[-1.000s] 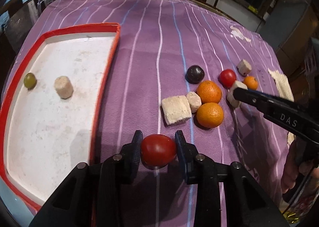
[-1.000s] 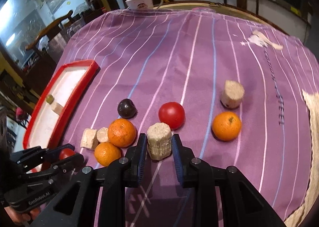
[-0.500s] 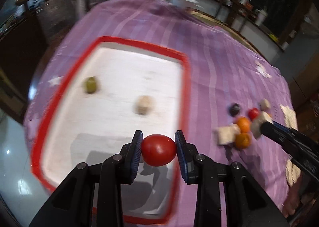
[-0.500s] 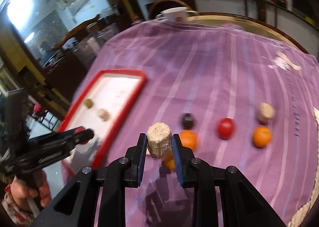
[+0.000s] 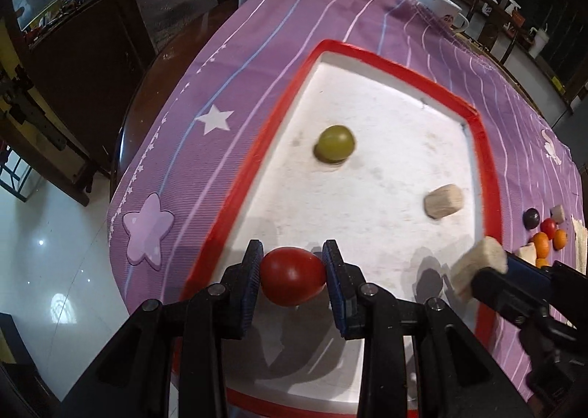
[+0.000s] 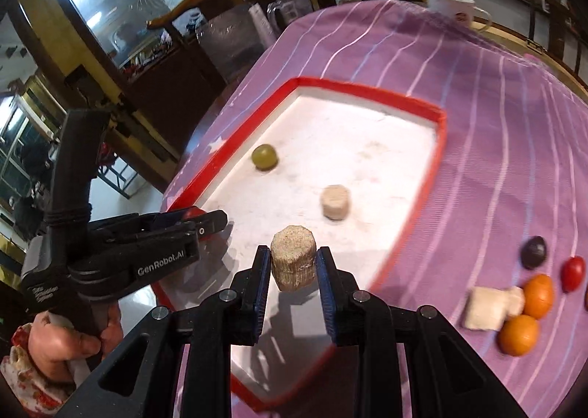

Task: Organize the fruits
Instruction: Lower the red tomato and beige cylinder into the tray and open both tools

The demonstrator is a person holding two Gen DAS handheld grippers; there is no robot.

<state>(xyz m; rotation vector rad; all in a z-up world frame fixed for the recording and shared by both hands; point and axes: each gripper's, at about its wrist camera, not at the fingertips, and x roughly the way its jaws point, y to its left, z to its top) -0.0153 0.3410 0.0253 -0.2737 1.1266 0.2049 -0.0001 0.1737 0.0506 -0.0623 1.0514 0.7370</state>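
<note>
My left gripper [image 5: 293,280] is shut on a red tomato [image 5: 293,282] and holds it over the near part of the white tray with a red rim [image 5: 389,67]. My right gripper [image 6: 293,271] is shut on a beige cylinder block [image 6: 293,263] over the same tray [image 6: 367,90]; it also shows in the left wrist view [image 5: 477,271]. In the tray lie a green grape [image 5: 336,143] and a beige block [image 5: 443,201]. On the purple cloth remain a dark plum [image 6: 533,252], a red tomato [image 6: 573,274], oranges [image 6: 538,296] and beige blocks [image 6: 484,309].
A white mug [image 6: 454,6] stands at the far edge of the table. The table's left edge [image 5: 121,219] drops to a tiled floor. Chairs [image 6: 205,13] and dark furniture stand beyond the table.
Both grippers have lifted their loads from the cloth and swung left over the tray. The tomato and the cylinder block stay gripped.
</note>
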